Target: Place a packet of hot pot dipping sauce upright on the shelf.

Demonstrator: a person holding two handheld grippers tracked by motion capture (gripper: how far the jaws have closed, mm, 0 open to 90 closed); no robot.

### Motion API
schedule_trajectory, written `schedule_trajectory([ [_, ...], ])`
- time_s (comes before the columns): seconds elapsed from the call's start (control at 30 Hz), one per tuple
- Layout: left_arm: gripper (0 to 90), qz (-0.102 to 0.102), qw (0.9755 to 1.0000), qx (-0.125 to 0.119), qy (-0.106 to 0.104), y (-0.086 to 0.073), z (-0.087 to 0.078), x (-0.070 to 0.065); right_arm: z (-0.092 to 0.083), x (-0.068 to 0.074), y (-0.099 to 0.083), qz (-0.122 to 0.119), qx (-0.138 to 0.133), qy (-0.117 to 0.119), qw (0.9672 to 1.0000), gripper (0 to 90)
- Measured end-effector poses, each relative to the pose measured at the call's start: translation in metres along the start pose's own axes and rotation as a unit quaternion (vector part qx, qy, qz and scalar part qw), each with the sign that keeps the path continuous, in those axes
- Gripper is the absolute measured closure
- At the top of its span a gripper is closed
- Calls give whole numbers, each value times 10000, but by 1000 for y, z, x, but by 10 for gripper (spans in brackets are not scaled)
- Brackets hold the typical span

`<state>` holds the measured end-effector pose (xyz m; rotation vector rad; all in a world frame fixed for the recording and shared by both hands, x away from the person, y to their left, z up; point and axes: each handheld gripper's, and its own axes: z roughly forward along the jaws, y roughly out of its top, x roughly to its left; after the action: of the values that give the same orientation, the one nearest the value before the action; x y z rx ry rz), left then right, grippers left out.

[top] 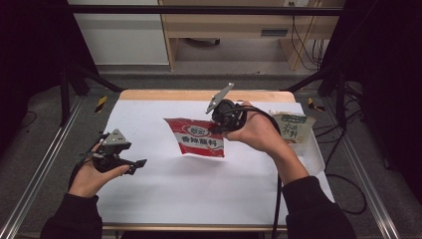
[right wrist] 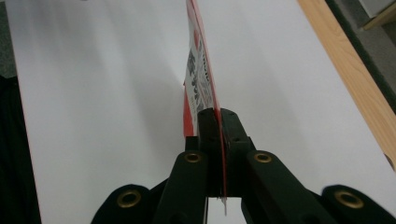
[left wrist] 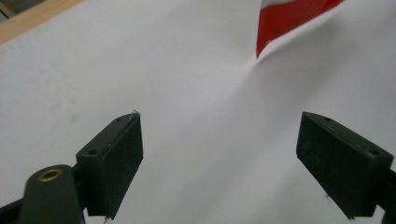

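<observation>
the left gripper (top: 133,166) sits low over the left part of the white table cover (top: 149,199), held in the person's left hand (top: 89,177). in the left gripper view its jaws stand wide apart with only bare white surface between them; nothing is gripped or touched.

at the centre, the red seasoning packet (top: 199,137) hangs clear of the cover, tilted, its lower edge free. its red corner (left wrist: 285,23) shows at the top of the left gripper view, well apart from those open jaws.

to the right, the right gripper (top: 215,123) is clamped on the packet's upper right corner. the right gripper view confirms it: both black jaws are pressed together with the thin edge of the packet (right wrist: 201,79) pinched between the pads, the sheet running edge-on away from them. the right hand (top: 254,130) carries the whole load.

farther right, a green-and-white carton (top: 292,127) stands near the table edge, untouched.

judgement: the step in hand is a one-sided lift of the packet, with the left tool free. the next move likely calls for either carrying the packet toward the carton, or bringing the open left jaws up to the free lower corner. a grip on such a narrow margin may let the packet swing or slip.
</observation>
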<state>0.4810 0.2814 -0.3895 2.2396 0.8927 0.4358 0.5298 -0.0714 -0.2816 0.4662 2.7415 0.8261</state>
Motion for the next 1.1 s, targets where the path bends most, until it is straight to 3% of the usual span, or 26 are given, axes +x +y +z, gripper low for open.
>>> schedule_trajectory([
  [0.1,128,1,9998,186,6,-5,7,-1,-12,-4,-5,104,-16,-117,9999,899],
  [0.27,121,-19,9995,311,-36,-10,12,-3,-33,-9,-15,326,-136,-248,9991,899],
  [0.4,115,-12,9991,419,-67,-13,16,-5,-47,-11,-22,371,-150,-343,9986,899],
  [1.1,113,-156,9990,402,-107,-23,16,-3,-109,-22,-49,842,-384,-797,9925,900],
])
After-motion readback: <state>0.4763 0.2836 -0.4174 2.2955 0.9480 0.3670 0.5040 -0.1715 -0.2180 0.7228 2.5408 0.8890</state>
